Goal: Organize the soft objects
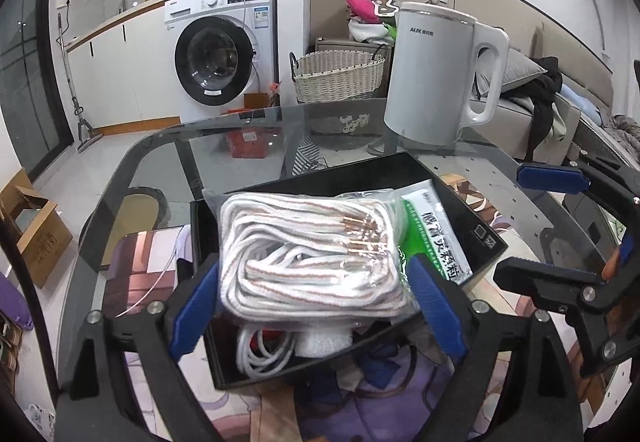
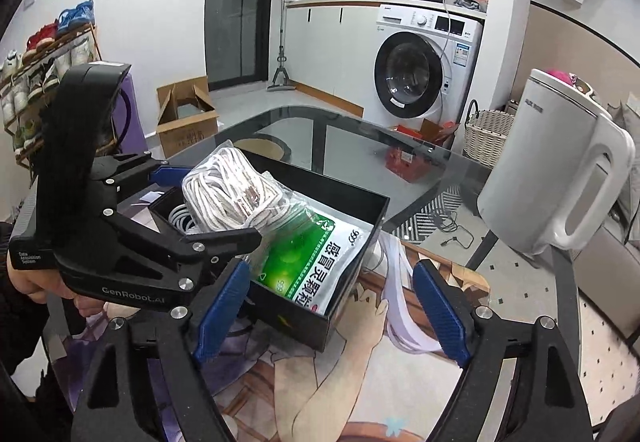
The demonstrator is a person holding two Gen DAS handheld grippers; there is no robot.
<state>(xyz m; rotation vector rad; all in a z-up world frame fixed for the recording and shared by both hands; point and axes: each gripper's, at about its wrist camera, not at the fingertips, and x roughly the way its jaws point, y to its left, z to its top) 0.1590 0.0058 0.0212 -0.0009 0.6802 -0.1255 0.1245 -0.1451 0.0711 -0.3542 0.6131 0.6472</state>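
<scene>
A clear bag of white striped laces [image 1: 308,258] lies on top of a black box [image 1: 472,210] on the glass table. My left gripper [image 1: 316,306] is open, one blue pad on each side of the bag. A green-and-white medicine pouch [image 1: 434,238] lies in the box beside it, and a white cable coil [image 1: 260,354] lies at the box's near end. In the right wrist view the laces bag [image 2: 228,194] and pouch [image 2: 316,262] sit in the box [image 2: 352,202]. My right gripper [image 2: 328,310] is open and empty at the box's near corner.
A white electric kettle [image 1: 436,74] stands on the table behind the box. An illustrated mat [image 2: 320,382] covers the table's near part. A wicker basket [image 1: 338,76], a washing machine [image 1: 222,50] and a cardboard box [image 2: 186,118] stand on the floor beyond.
</scene>
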